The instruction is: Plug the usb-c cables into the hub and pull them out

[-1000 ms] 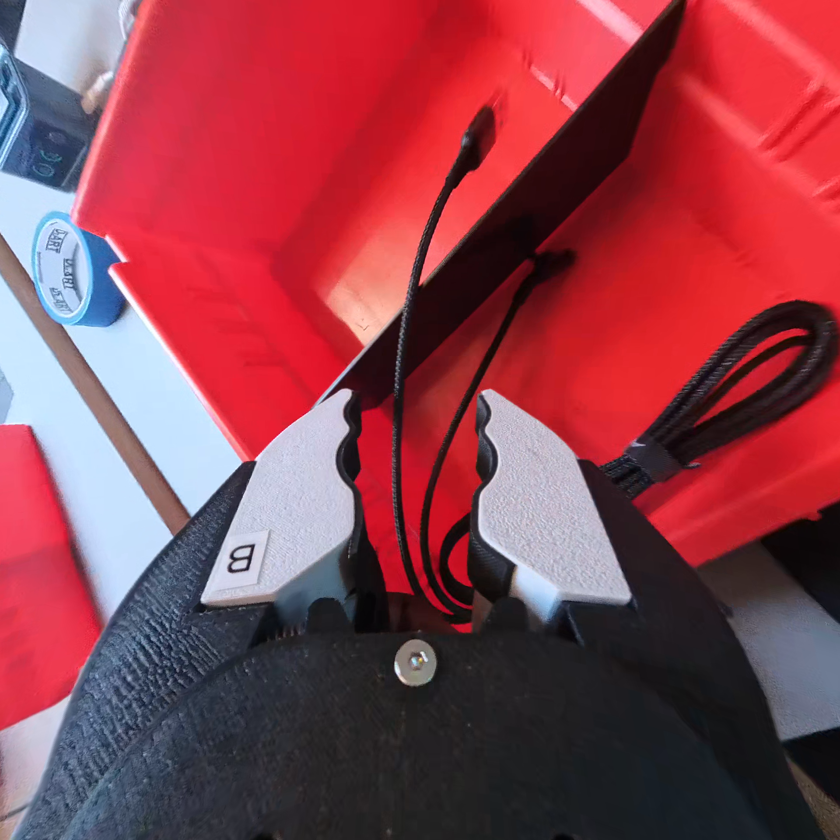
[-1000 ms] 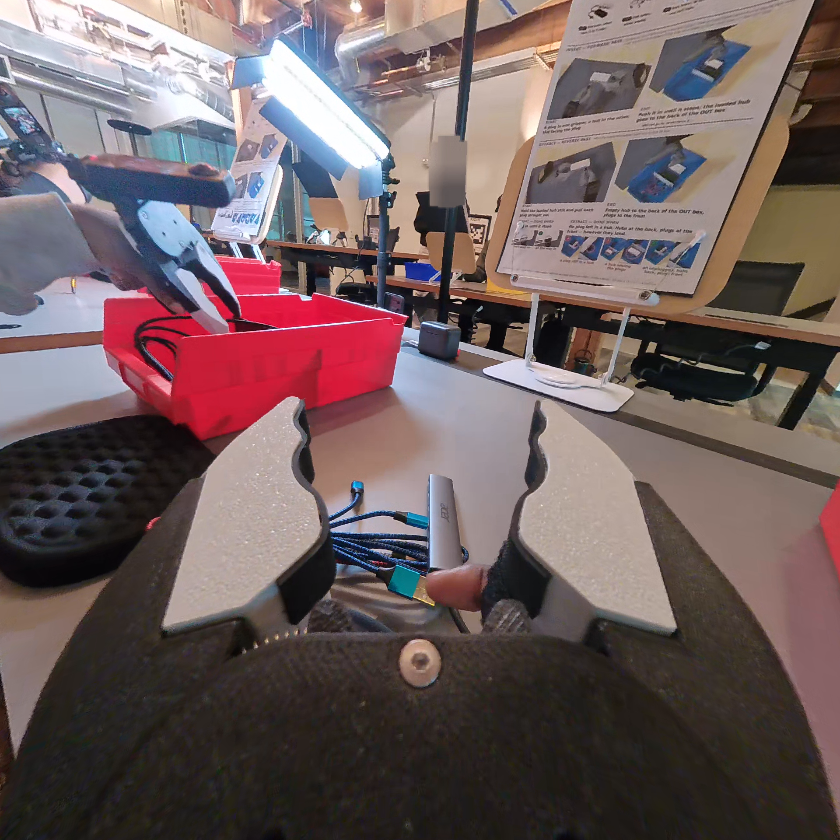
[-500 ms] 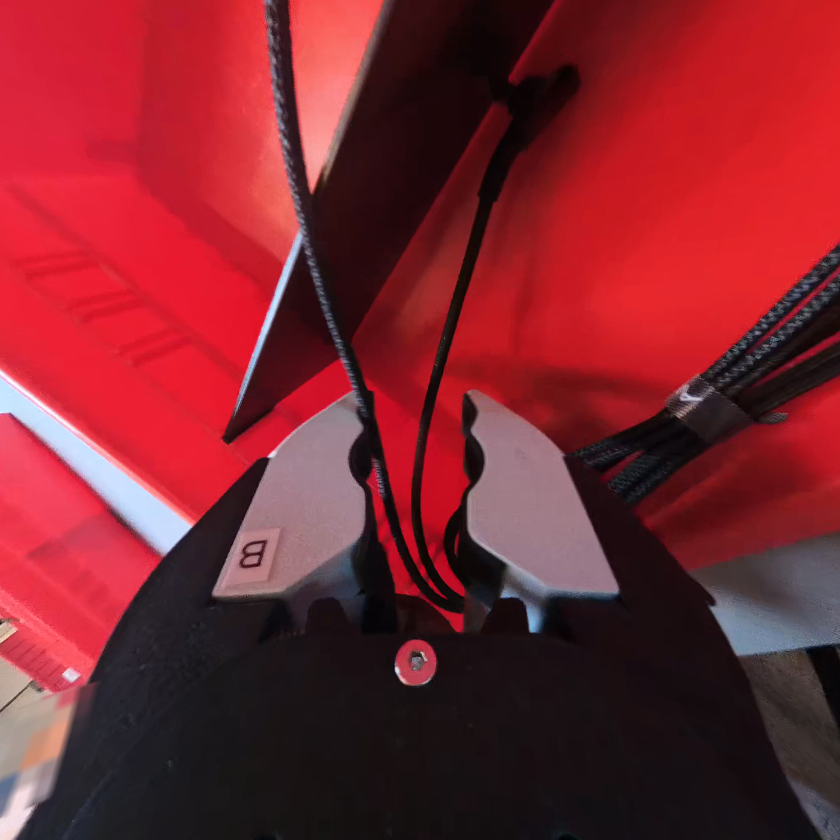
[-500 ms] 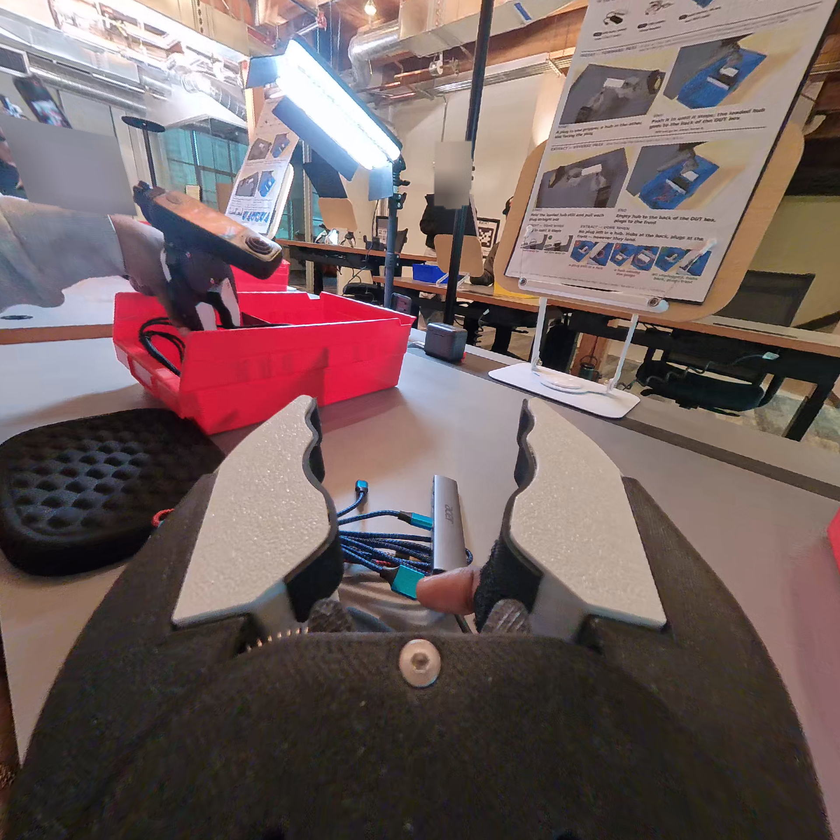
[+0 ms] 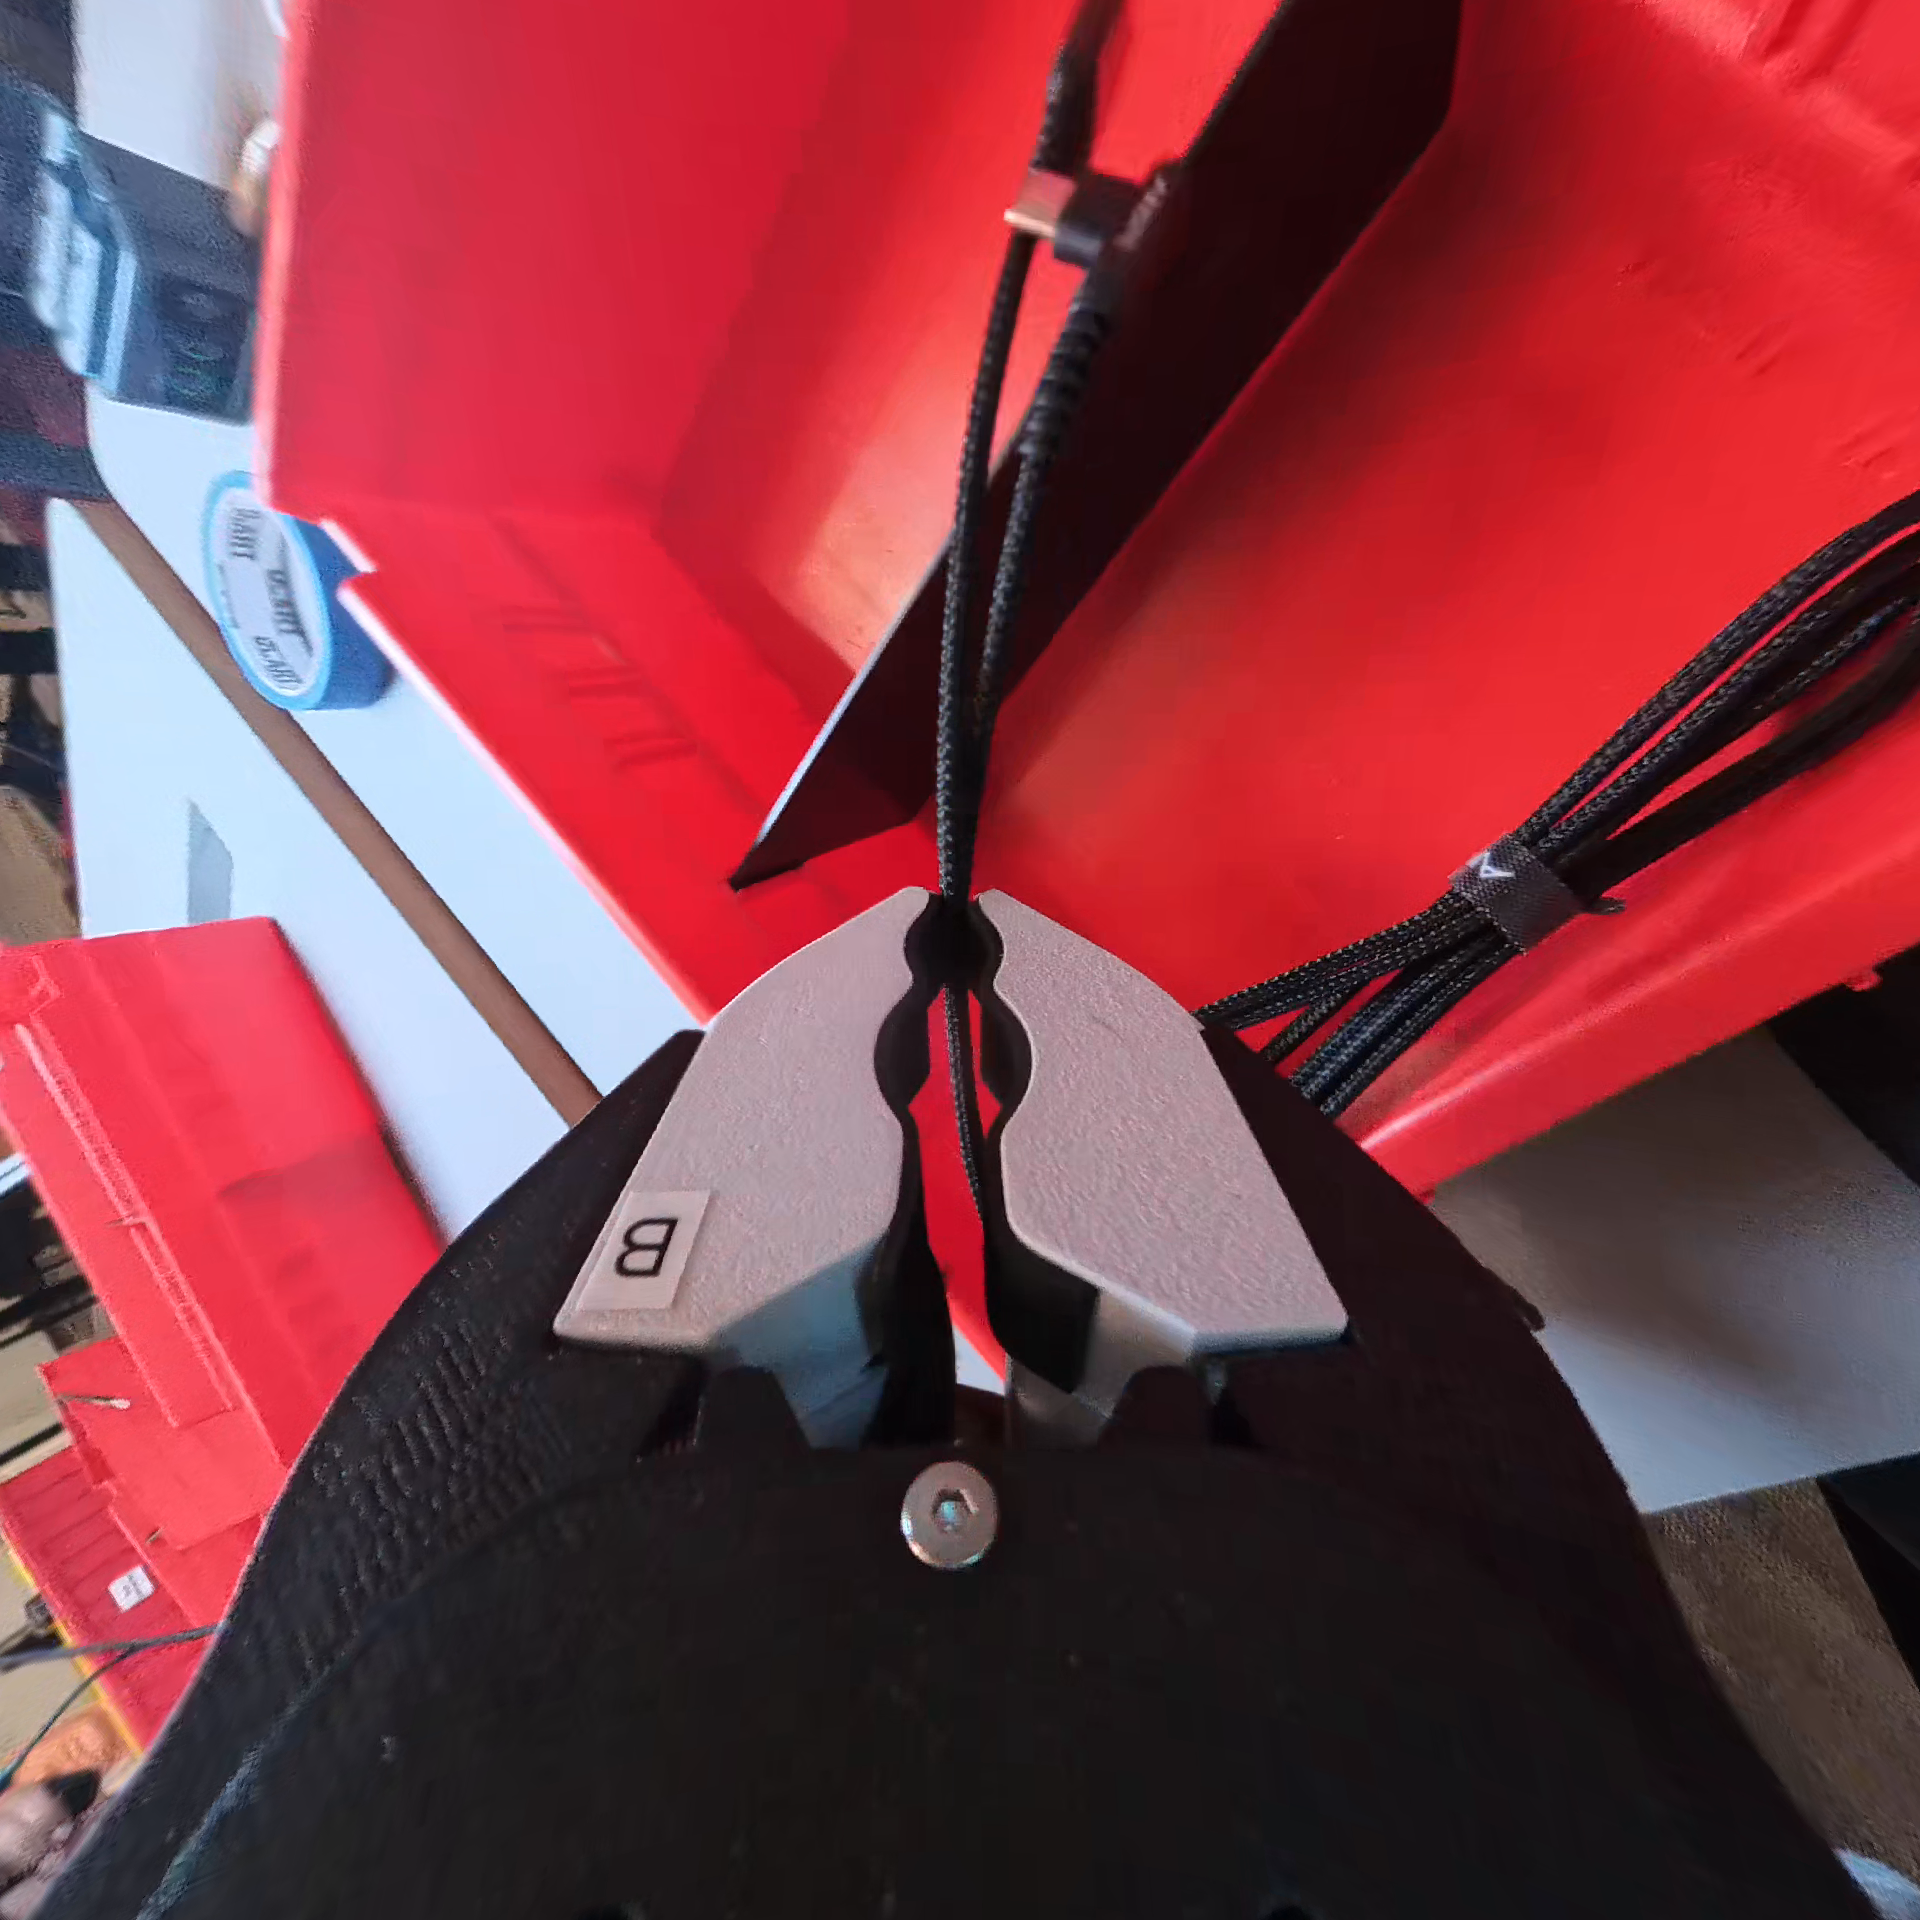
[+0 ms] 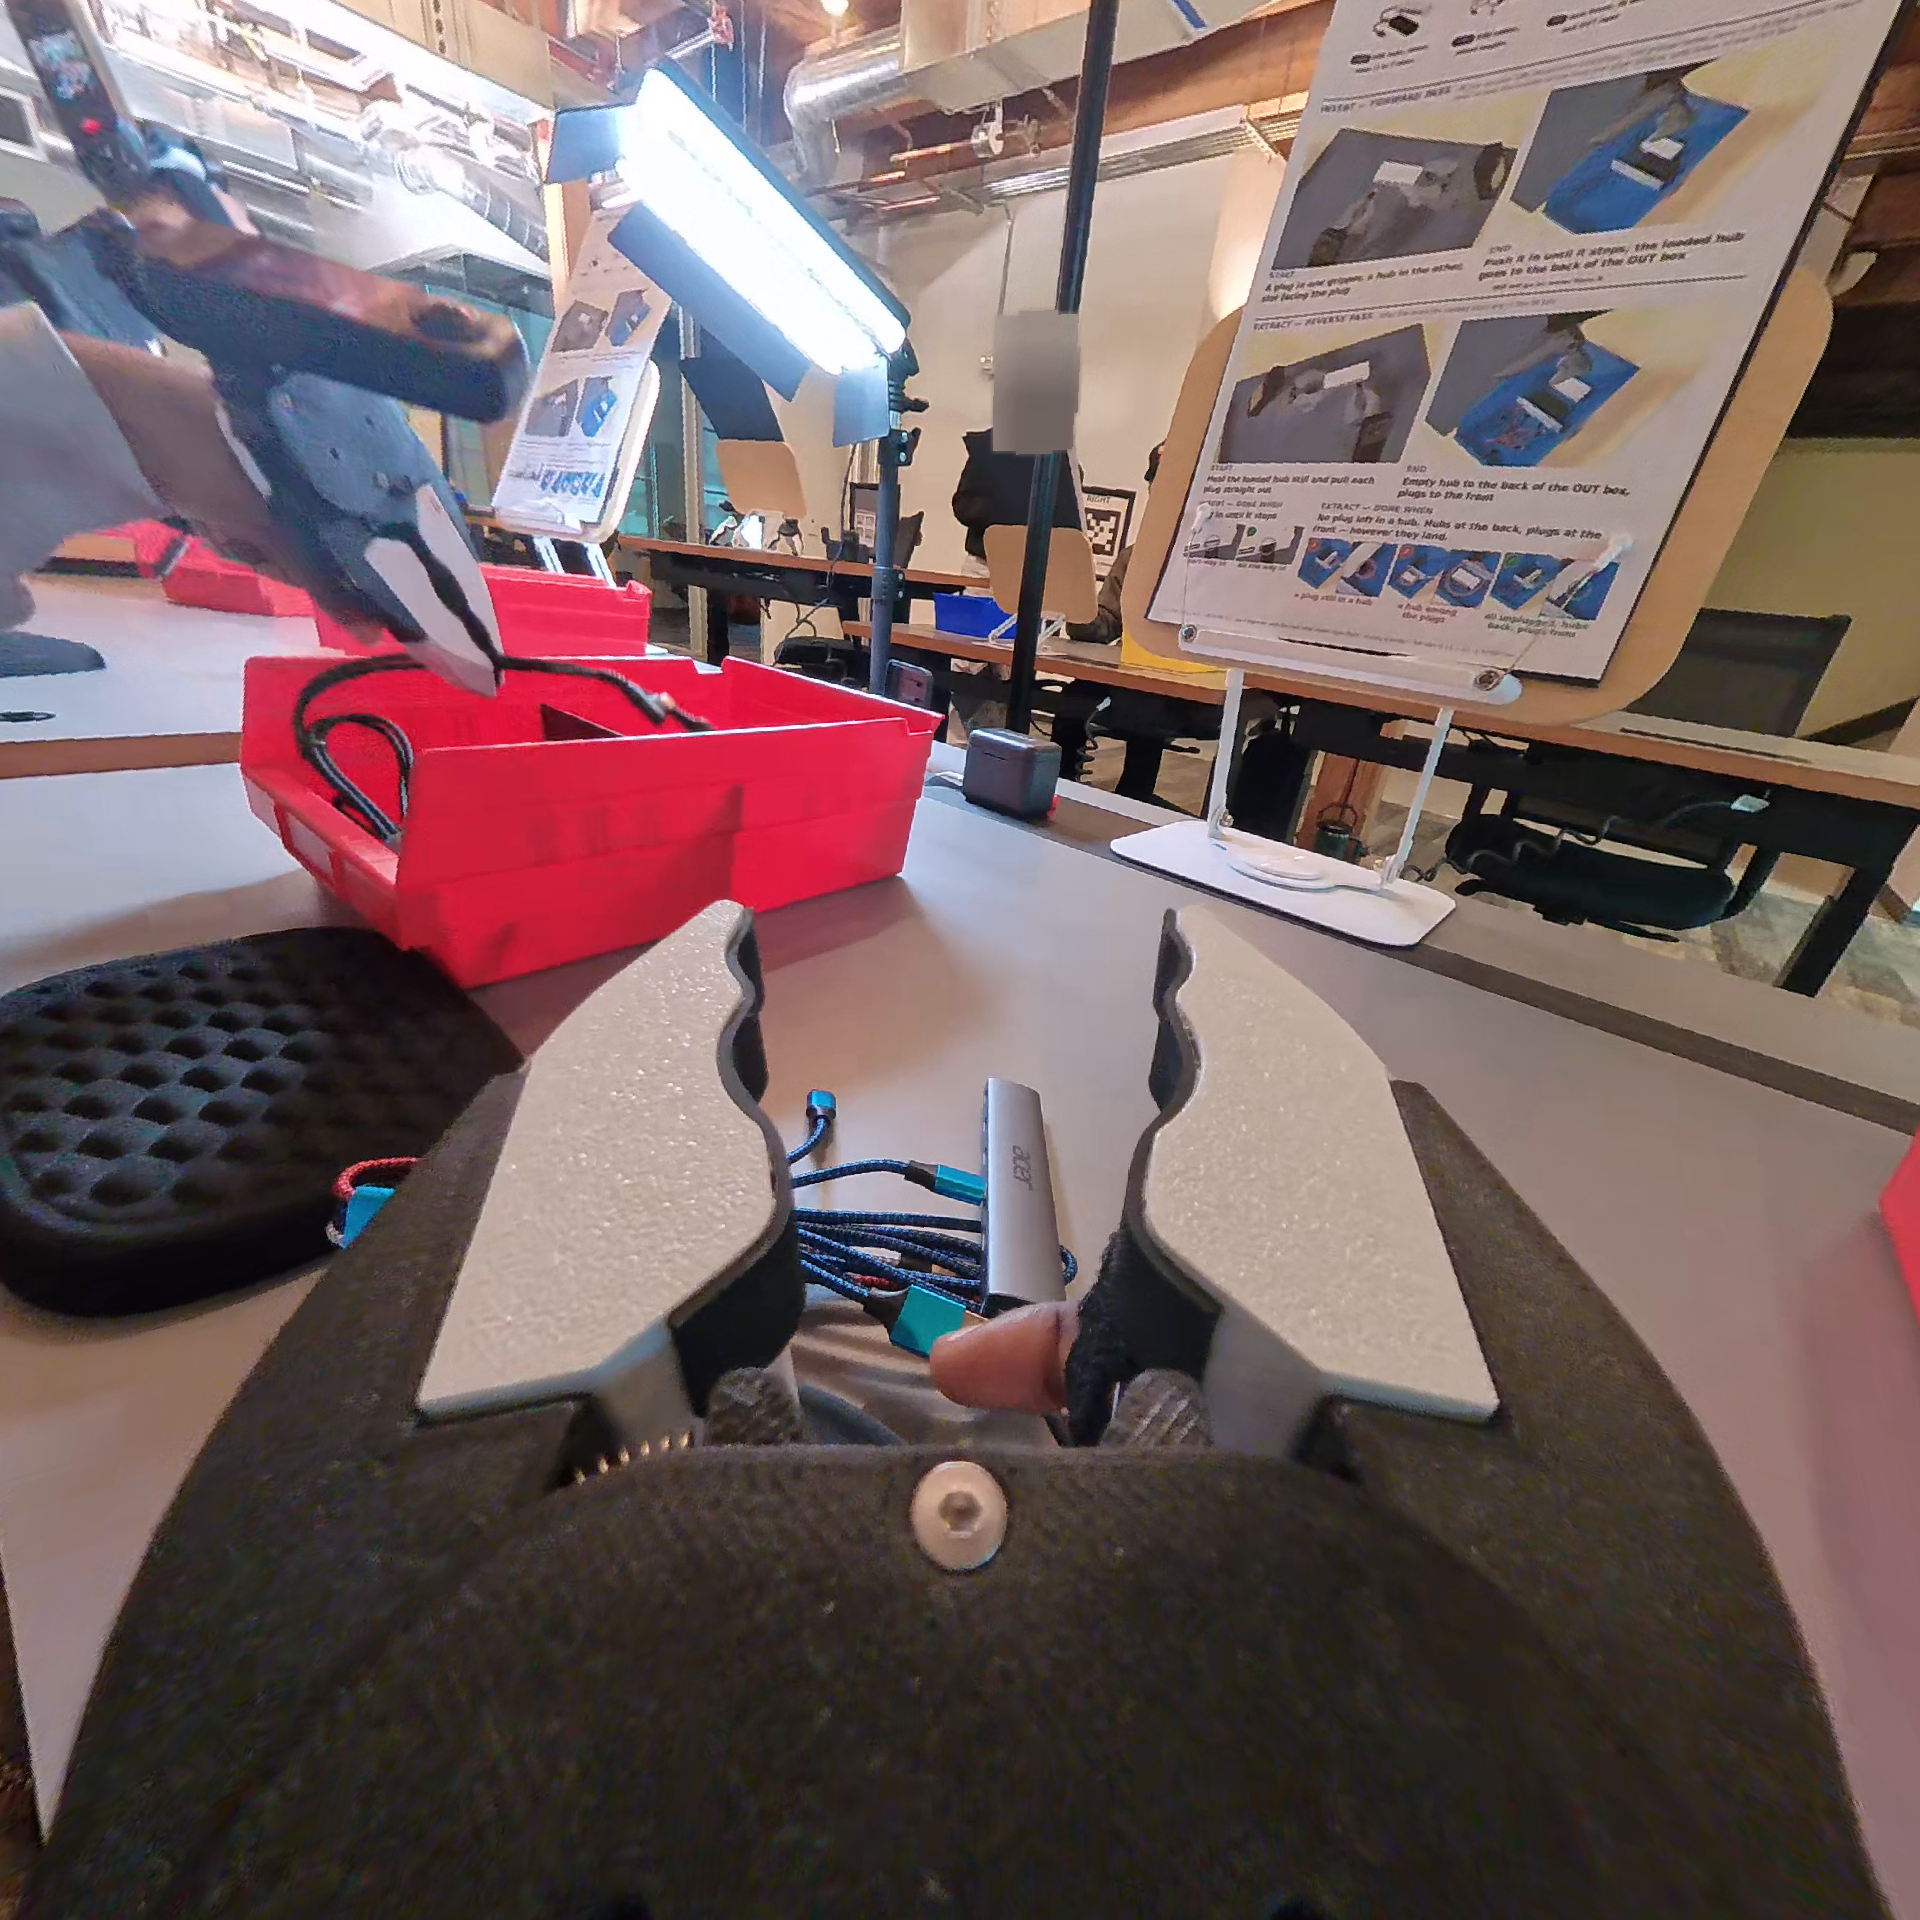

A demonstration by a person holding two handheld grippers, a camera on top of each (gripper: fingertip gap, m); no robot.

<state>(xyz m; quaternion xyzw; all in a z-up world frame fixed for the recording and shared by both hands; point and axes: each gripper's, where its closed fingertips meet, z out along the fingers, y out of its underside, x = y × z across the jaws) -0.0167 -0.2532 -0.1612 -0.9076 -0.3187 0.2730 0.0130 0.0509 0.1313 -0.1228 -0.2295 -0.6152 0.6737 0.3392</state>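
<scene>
My left gripper (image 5: 954,914) is shut on a thin black braided cable (image 5: 961,644) over the red bin (image 5: 582,343). Both strands run up from the fingertips to two black plugs (image 5: 1075,223) hanging near the bin's black divider (image 5: 1226,343). In the right wrist view the left gripper (image 6: 468,665) holds this cable (image 6: 592,681) above the bin (image 6: 623,821). My right gripper (image 6: 954,982) is open and empty, low over the table. Below it lie a grey hub (image 6: 1016,1184) and blue braided cables (image 6: 883,1236) with teal plugs.
A bundled black cable (image 5: 1662,810) lies in the bin's right compartment. Blue tape roll (image 5: 281,592) sits beside the bin. A black dimpled pad (image 6: 197,1101), a small dark charger box (image 6: 1010,774), an instruction board on a white stand (image 6: 1475,343) and a lamp (image 6: 748,239) stand around. About 40 centimeters separates my left fingertips from my right.
My left gripper closed on the black cable and lifted it, raising both plugs above the bin. My right gripper's fingers narrowed a little, still open over the hub.
</scene>
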